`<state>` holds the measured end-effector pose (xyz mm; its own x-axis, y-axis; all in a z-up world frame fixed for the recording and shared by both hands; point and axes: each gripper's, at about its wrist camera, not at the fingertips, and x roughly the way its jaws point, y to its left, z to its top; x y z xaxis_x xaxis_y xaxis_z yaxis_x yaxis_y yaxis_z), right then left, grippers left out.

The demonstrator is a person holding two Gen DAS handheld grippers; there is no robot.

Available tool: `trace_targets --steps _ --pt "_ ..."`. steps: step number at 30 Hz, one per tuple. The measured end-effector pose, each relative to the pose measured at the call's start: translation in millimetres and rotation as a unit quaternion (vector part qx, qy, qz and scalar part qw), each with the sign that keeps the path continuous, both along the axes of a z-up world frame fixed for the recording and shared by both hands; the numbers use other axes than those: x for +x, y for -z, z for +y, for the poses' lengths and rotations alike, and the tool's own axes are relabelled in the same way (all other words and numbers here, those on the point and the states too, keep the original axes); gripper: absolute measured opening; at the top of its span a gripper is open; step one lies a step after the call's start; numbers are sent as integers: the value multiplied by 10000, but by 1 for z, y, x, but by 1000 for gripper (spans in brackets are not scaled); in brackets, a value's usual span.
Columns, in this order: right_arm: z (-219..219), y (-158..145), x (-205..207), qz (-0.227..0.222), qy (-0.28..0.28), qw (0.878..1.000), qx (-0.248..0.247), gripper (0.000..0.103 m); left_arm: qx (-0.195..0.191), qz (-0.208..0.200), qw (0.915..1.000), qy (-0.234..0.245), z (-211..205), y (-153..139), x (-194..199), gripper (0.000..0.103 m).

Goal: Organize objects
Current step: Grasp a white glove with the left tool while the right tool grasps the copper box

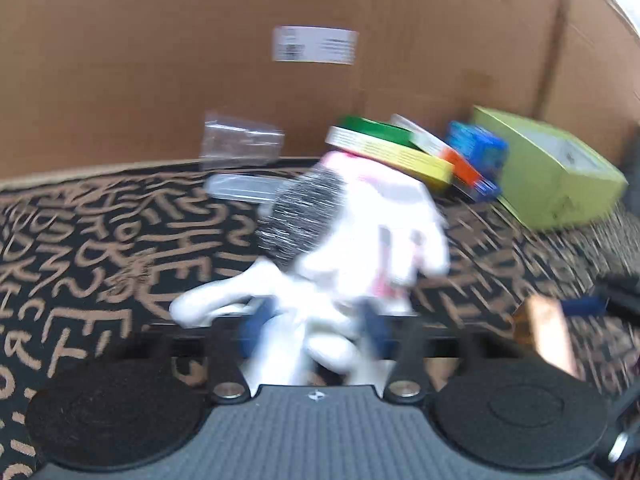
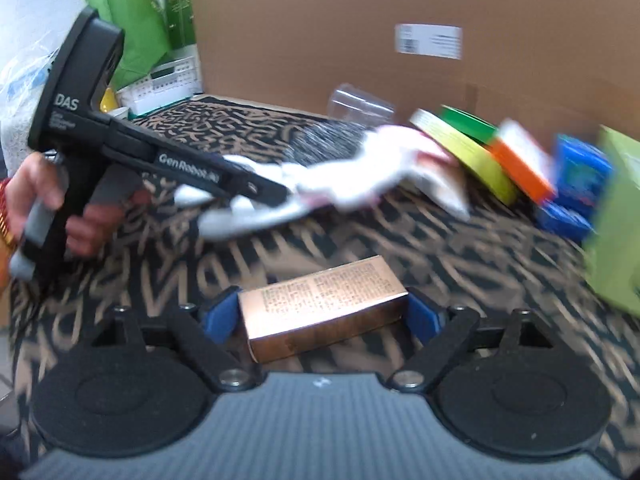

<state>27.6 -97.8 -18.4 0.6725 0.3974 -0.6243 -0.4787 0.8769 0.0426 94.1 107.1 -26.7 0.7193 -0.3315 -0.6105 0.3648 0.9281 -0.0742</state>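
Note:
My left gripper (image 1: 314,332) is shut on a white sock (image 1: 380,220) with a grey toe (image 1: 304,216); the sock bunches between the blue pads and hangs forward over the patterned cloth. In the right wrist view a hand (image 2: 36,192) holds that left gripper (image 2: 288,196), and the sock (image 2: 340,184) trails from its tip, blurred. My right gripper (image 2: 322,316) holds a copper-coloured box (image 2: 320,300) lengthwise, with a blue pad against each end. The same box (image 1: 548,332) shows at the lower right of the left wrist view.
Black-and-tan patterned cloth (image 1: 100,240) covers the surface. A cardboard wall (image 1: 160,60) stands behind. Along it sit a clear plastic cup (image 1: 240,140), a leaning stack of yellow, green and orange books (image 1: 392,152), a blue box (image 1: 480,148) and a lime-green box (image 1: 552,168). A green bag (image 2: 132,20) lies at the far left.

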Motion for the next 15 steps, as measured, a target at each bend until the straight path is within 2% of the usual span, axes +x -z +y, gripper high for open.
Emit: trace_targets --steps 2,4,7,9,10,11,12,14,15 --pt "-27 -2 -15 25 457 9989 -52 87 104 -43 9994 335 -12 -2 -17 20" --pt "-52 -4 -30 61 934 9956 -39 87 119 -34 9966 809 -29 -4 -40 19" --pt "-79 -5 -44 78 1406 9900 -88 87 -148 198 9853 1688 -58 -7 -72 19" --pt "-89 -6 -52 56 1598 9871 -121 87 -173 226 9795 1997 -78 -8 -87 21" --pt "-93 -5 -55 49 1674 9858 -95 88 -101 168 9795 2006 -86 -8 -91 24" --pt "-96 -5 -56 51 1735 9848 -67 88 22 93 9802 1980 -93 -7 -94 35" --pt "-98 -4 -58 52 1769 9842 -37 90 151 1 9809 1937 -100 -7 -96 54" --pt "-97 -3 -62 18 1736 9848 10 93 249 -112 9831 1809 -105 -7 -93 72" --pt "-93 -3 -62 -5 1717 9852 4 95 253 -131 9844 1738 -107 -7 -91 73"
